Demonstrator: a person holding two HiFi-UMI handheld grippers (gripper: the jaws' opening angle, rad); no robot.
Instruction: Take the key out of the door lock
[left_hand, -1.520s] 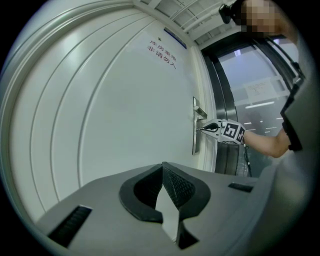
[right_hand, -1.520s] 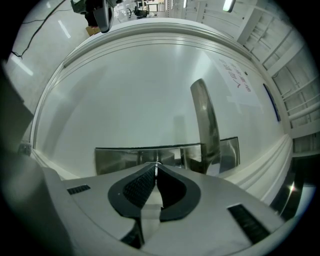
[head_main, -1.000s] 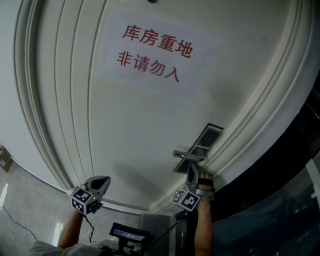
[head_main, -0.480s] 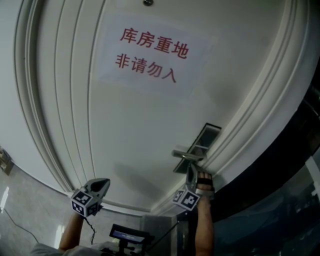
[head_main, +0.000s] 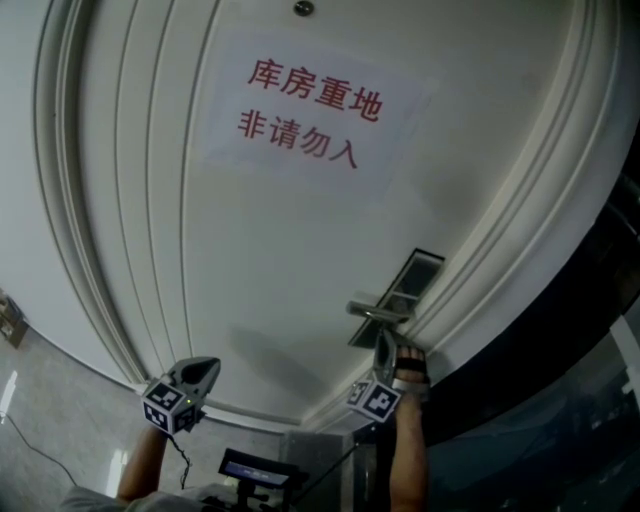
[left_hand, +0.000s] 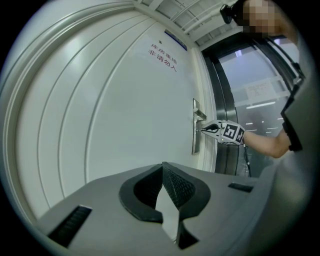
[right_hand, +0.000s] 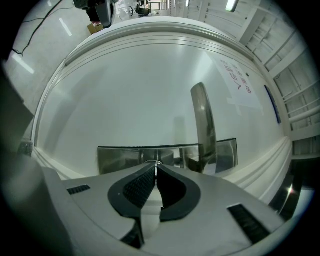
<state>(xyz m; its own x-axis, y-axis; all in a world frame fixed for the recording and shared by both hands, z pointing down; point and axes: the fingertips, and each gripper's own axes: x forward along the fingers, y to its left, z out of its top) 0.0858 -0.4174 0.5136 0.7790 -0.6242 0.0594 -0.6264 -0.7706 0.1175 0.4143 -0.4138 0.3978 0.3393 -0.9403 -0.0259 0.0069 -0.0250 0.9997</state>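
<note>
A white door (head_main: 280, 260) carries a metal lock plate (head_main: 408, 282) with a lever handle (head_main: 378, 310). Just below the handle, my right gripper (head_main: 384, 345) has its tips against the plate. In the right gripper view the lock plate (right_hand: 122, 159) fills the space beyond the jaws, and a thin metal key (right_hand: 156, 163) is pinched between the right gripper (right_hand: 156, 167)'s closed tips, with the handle (right_hand: 204, 120) to the right. My left gripper (head_main: 210, 366) hangs well left of the lock, shut on nothing. From the left gripper view the right gripper (left_hand: 207, 129) meets the plate (left_hand: 195, 132).
A paper sign (head_main: 315, 110) with red characters is stuck high on the door. Moulded door frames (head_main: 100, 250) run along both sides. Dark glass (head_main: 560, 400) lies right of the door. A small lit screen (head_main: 255, 467) sits low, between the person's forearms.
</note>
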